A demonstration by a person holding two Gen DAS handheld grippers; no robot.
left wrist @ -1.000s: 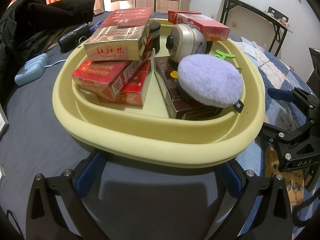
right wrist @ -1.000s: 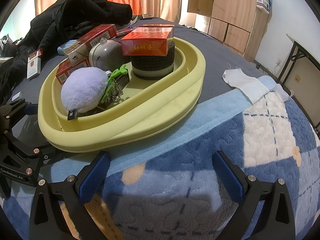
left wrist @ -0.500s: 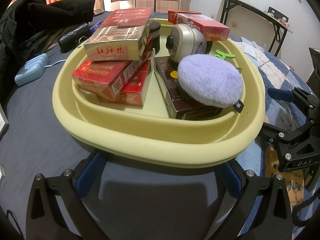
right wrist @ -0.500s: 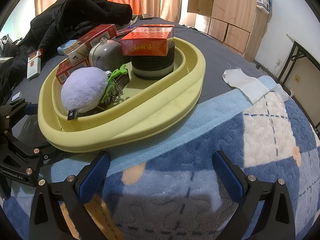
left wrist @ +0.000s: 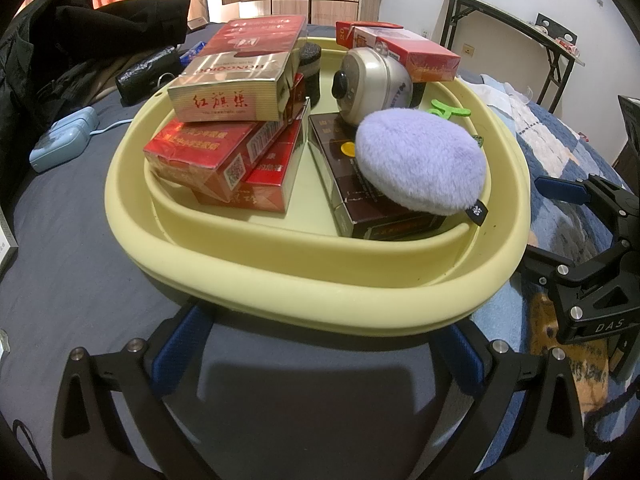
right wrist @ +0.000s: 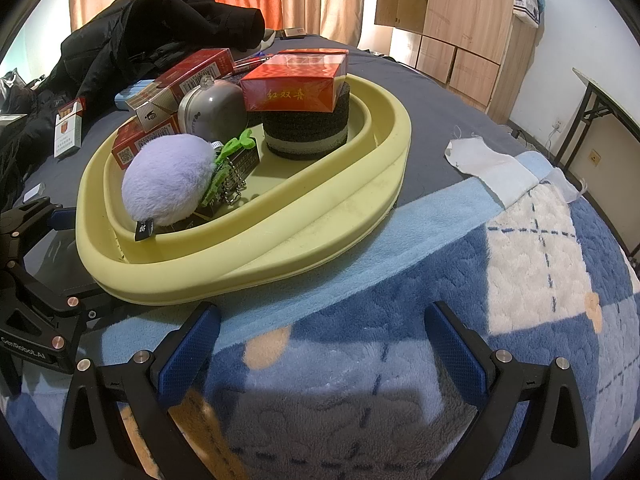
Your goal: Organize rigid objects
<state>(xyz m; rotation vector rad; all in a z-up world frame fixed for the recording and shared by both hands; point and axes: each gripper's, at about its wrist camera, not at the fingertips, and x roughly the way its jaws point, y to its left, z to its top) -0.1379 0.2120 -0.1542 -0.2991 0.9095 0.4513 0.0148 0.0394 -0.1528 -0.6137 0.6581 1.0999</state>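
Note:
A pale yellow basin (left wrist: pixel 312 284) (right wrist: pixel 256 256) rests on the bed, filled with objects. Inside lie stacked red cigarette boxes (left wrist: pixel 216 160), a gold-edged box (left wrist: pixel 228 96), a dark brown box (left wrist: pixel 360 192), a lilac fluffy puff (left wrist: pixel 420 160) (right wrist: pixel 168 180), a round silver case (left wrist: pixel 372 80) (right wrist: pixel 216 108), a green clip (right wrist: pixel 236 148) and a black round pot (right wrist: pixel 308 132) with an orange box (right wrist: pixel 296 80) on top. My left gripper (left wrist: pixel 320 352) is open just before the basin's near rim. My right gripper (right wrist: pixel 320 344) is open over the blue blanket, apart from the basin.
A black jacket (right wrist: pixel 160 24) lies behind the basin. A pale blue device (left wrist: pixel 60 144) and a loose open cigarette pack (right wrist: pixel 68 128) lie on the grey sheet. A white cloth (right wrist: pixel 492 168) rests on the checked blanket. A folding table (left wrist: pixel 512 12) and wooden cabinets (right wrist: pixel 460 12) stand beyond.

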